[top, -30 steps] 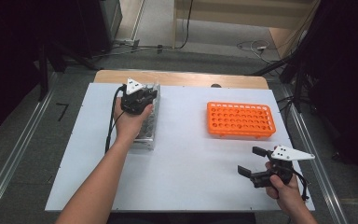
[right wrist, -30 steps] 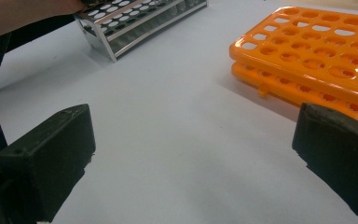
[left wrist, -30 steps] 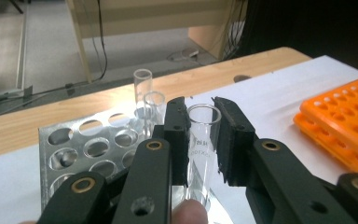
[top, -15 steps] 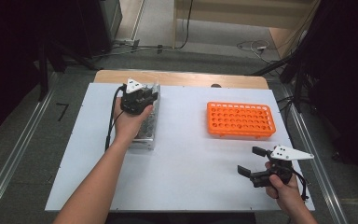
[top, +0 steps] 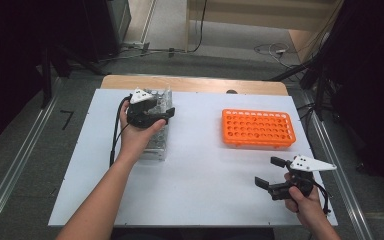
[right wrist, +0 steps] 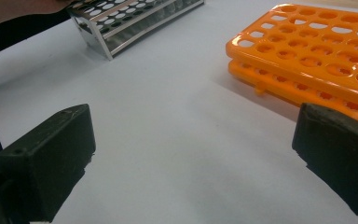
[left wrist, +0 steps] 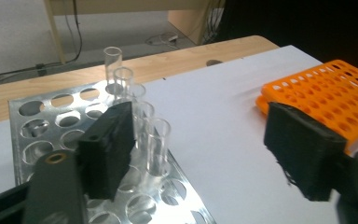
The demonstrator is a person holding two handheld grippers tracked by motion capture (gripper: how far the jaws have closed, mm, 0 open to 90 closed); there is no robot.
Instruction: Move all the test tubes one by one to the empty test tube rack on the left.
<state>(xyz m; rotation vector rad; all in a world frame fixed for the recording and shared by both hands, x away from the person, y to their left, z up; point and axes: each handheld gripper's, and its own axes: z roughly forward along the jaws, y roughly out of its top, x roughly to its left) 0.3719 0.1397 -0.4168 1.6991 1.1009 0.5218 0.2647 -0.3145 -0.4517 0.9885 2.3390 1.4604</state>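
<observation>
My left claw (top: pixel 161 111) has just been opening over the metal rack (top: pixel 156 145), far left on the desk (top: pixel 200 170), beside its tubes (left wrist: pixel 142 116), gripping nothing. The orange rack (top: pixel 258 128) is sitting empty; my right claw (top: pixel 271 172) is waiting open.

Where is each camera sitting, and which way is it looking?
High view: above the table, looking forward and down; shows both forearms, left tool, right tool.
Left gripper view: rides the left tool, facing the metal rack and glass tubes; its two black jaws stand apart.
Right gripper view: rides the right tool, low over the table; jaws wide apart.
All share the orange rack.
</observation>
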